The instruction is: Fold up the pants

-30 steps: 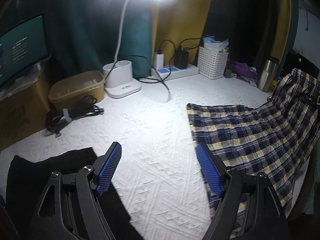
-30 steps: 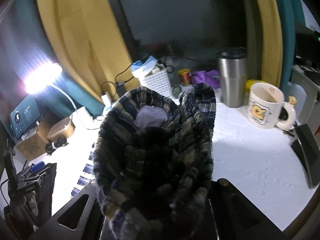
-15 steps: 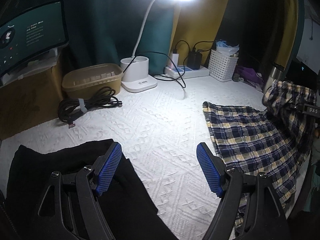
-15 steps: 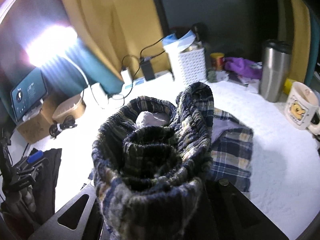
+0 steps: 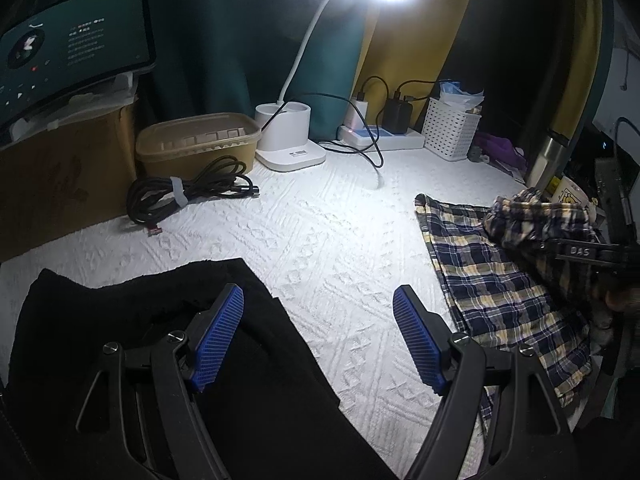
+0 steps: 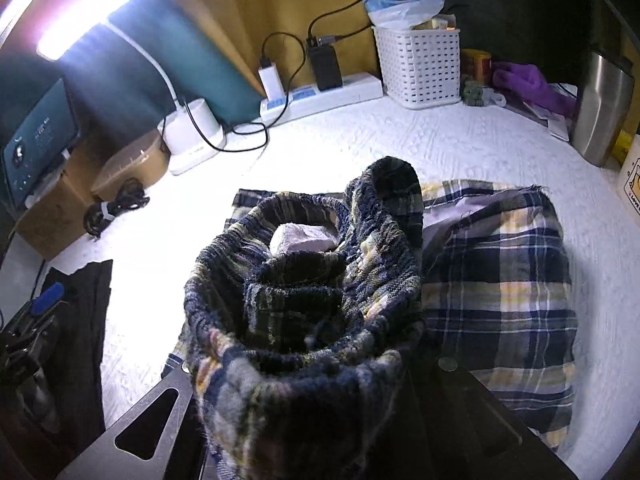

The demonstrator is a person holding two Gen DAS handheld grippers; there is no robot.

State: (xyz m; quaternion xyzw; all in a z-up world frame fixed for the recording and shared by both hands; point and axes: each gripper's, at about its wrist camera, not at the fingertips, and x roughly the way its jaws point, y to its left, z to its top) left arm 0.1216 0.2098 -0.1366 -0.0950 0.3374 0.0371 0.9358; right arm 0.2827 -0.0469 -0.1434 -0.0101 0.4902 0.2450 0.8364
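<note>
Since a second ago my right gripper (image 6: 320,360) has carried the bunched waistband of the plaid pants (image 6: 496,288) down and over toward the middle of the table, so the cloth that hung up in front of the steel tumbler (image 6: 600,112) now droops onto the rest of the garment. Its jaws are pressed together on that gathered, elastic waistband, which fills the space in front of my right camera and hides the fingertips. The remainder of the pants lies flat on the white textured table cover (image 5: 320,248), at the right side of it, one layer doubled over another, with a frayed hem at the far edge.

My left gripper (image 5: 320,344) hangs above the near edge with its jaws spread wide and nothing between the blue pads (image 5: 218,340); one pad sits over a black garment (image 5: 120,300) lying at the near left, apart from the pants.

Beyond them stand a white lamp base (image 5: 286,136), a tan lidded container (image 5: 196,144), a bundled black cable (image 5: 188,192), a power strip (image 5: 380,138) with chargers and a white perforated basket (image 5: 452,128). A lit tablet (image 5: 72,48) rests on a cardboard box at far left.
</note>
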